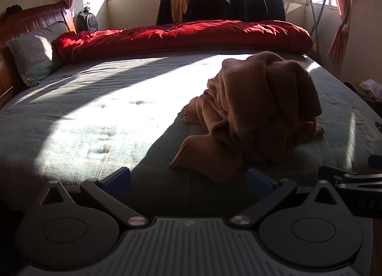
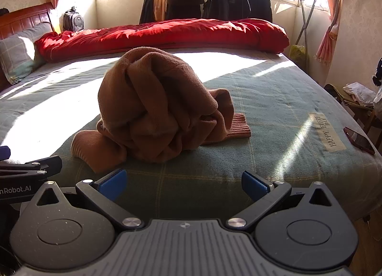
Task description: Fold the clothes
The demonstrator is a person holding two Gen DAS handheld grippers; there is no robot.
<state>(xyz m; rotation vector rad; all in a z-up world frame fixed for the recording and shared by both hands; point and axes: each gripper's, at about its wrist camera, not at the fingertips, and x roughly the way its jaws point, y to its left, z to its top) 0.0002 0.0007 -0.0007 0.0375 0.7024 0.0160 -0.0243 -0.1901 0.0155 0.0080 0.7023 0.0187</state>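
A brown knitted sweater [image 1: 260, 108] lies crumpled in a heap on the grey-green checked bed [image 1: 95, 113], one ribbed cuff [image 1: 203, 161] trailing toward me. In the right wrist view the same sweater [image 2: 157, 108] sits ahead and left of centre, a ribbed cuff [image 2: 238, 125] poking out to its right. My left gripper [image 1: 188, 182] is open, its blue pads just short of the near cuff, holding nothing. My right gripper [image 2: 183, 184] is also open and empty, a short way in front of the heap. Each gripper shows at the edge of the other's view.
A red quilt [image 1: 181, 37] lies rolled along the far side of the bed, a checked pillow [image 1: 33, 58] at the left by the wooden headboard. A phone [image 2: 360, 141] rests near the bed's right edge. Dark clothes hang on a rack [image 2: 238, 1] by the window.
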